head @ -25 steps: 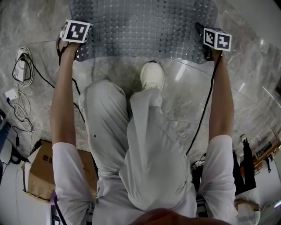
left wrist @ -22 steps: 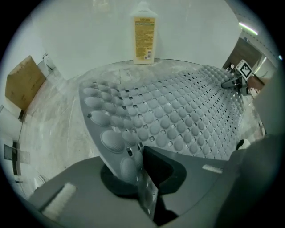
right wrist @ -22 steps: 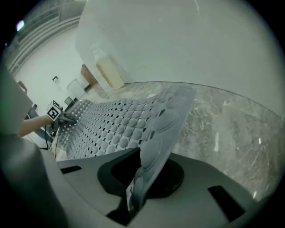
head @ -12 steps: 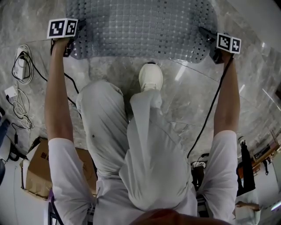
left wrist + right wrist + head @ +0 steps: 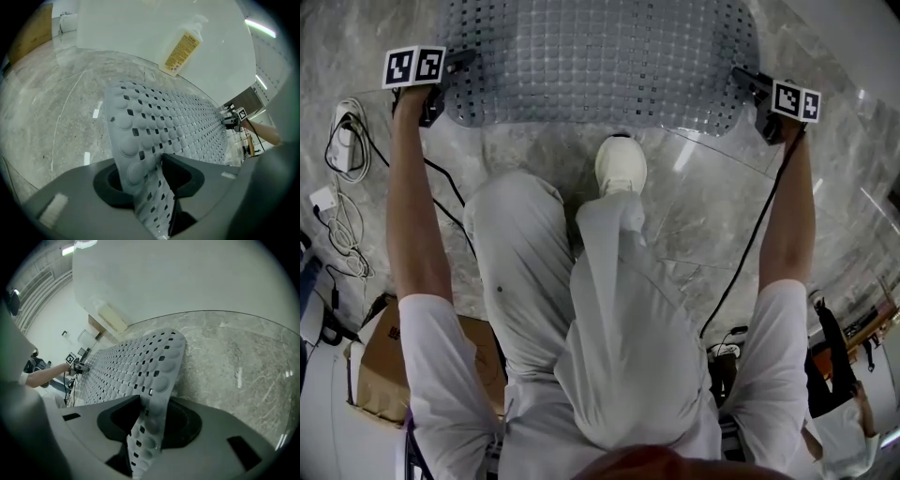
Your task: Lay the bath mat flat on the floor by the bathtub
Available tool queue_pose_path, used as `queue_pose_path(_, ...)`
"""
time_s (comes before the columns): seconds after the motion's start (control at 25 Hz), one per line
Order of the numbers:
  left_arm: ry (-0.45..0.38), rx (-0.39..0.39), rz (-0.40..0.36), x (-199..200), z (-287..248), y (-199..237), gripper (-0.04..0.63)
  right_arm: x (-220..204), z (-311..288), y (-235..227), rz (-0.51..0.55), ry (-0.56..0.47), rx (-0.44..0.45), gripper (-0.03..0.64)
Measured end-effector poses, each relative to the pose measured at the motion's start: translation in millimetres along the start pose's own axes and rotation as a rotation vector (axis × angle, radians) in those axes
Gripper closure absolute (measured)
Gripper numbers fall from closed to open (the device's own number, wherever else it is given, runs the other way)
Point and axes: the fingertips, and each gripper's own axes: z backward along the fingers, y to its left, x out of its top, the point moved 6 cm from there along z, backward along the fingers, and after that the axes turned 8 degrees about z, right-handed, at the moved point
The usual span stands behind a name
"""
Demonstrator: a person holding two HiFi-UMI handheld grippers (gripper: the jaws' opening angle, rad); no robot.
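The left gripper [image 5: 154,183] pinches the near left corner of the grey, bumpy, perforated rubber bath mat [image 5: 600,56]. The mat stretches wide over the grey marble floor [image 5: 694,197], beside what seems to be the white bathtub wall [image 5: 136,28]. The right gripper [image 5: 147,432] clamps the near right corner. Both corners curl upward, so lowering and releasing them is left. The head view cuts off the mat's far edge, so its contact with the floor is unclear.
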Motion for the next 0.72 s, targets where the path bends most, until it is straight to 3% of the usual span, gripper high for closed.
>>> queue_pose_path(0.36, -0.021, 0.035, 0.081, -8, 37, 47, 0.414, -1, 9, -7, 0.022, 0.020, -0.068, 0.436)
queue_pose_path(0.48, -0.056, 0.047, 0.102, -10, 48, 59, 0.414, -6, 20, -19, 0.016, 0.034, -0.134, 0.456)
queue_pose_path(0.72, -0.185, 0.072, 0.139, -4, 47, 53, 0.416, -15, 26, -24, 0.025, -0.048, -0.202, 0.482)
